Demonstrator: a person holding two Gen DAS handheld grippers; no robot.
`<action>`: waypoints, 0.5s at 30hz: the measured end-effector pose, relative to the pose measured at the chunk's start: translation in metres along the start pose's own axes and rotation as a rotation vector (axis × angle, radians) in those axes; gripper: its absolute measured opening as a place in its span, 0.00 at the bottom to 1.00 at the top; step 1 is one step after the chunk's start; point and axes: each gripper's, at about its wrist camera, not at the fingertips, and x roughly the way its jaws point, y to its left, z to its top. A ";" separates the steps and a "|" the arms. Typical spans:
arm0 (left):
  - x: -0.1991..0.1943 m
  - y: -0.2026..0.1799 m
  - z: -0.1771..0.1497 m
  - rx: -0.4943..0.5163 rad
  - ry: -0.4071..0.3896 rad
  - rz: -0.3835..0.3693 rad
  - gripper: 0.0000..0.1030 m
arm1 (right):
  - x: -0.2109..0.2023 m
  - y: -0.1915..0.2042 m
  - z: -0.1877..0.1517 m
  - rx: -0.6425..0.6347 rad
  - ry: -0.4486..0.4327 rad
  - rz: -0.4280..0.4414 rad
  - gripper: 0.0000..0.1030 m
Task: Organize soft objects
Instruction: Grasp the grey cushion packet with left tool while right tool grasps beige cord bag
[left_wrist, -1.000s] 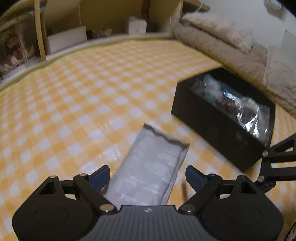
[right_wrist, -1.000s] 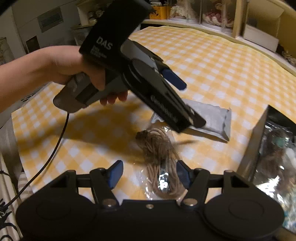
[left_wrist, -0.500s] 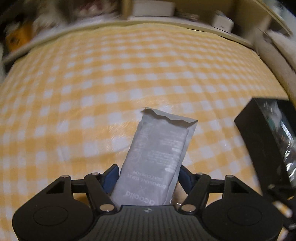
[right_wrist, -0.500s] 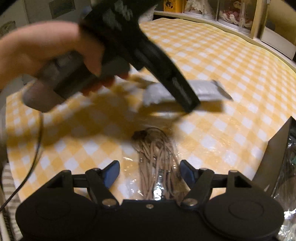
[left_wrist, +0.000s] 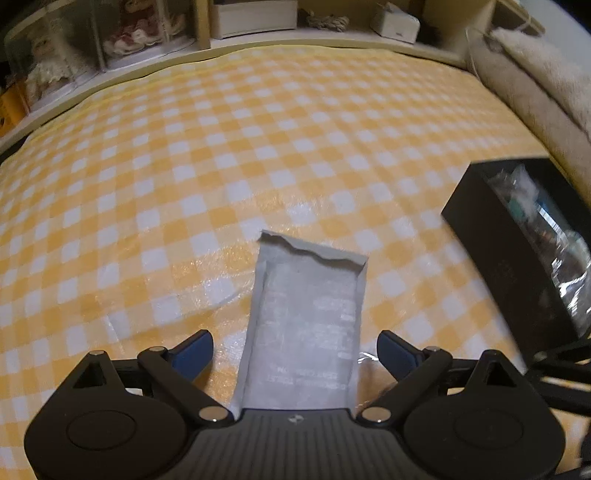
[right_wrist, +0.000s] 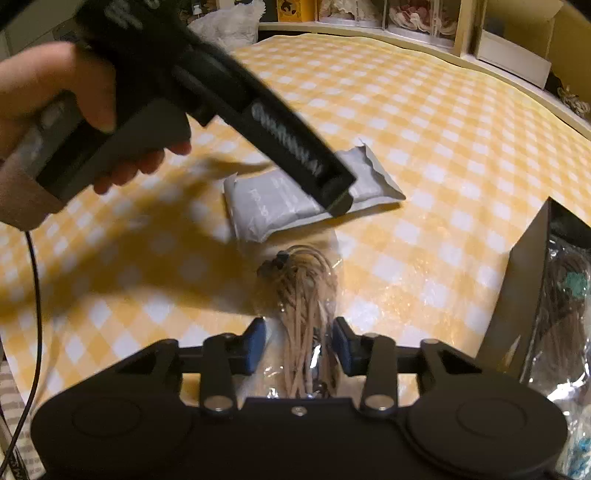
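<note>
You work under dim, warm light. Glare streaks the glossy tabletop (left_wrist: 258, 206). In the right wrist view, the left hand-held gripper (right_wrist: 332, 192) smears with motion blur and throws a broad soft shadow. Fisheye distortion bends the edges.

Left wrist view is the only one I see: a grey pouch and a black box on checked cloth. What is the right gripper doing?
Observer: The right gripper has a clear bag of tan cord between its closing jaws; the cord is not yet squeezed.
Operator: Where is this bag from my pouch?
Observer: On the cloth, right beside the near end of the grey pouch.
Operator: What is behind my camera?
Observer: A hand holds the left gripper, whose jaws are opening over the pouch; a black cable hangs from its handle.
</note>
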 end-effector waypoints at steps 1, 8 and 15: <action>0.004 -0.002 -0.001 0.010 0.003 -0.004 0.90 | -0.001 0.000 0.000 0.001 0.001 0.000 0.33; 0.004 -0.001 0.000 -0.001 -0.016 0.025 0.55 | -0.003 -0.003 -0.002 0.013 0.001 -0.004 0.27; -0.019 0.001 -0.003 -0.065 -0.082 0.033 0.51 | -0.003 -0.005 -0.001 0.037 -0.014 -0.027 0.21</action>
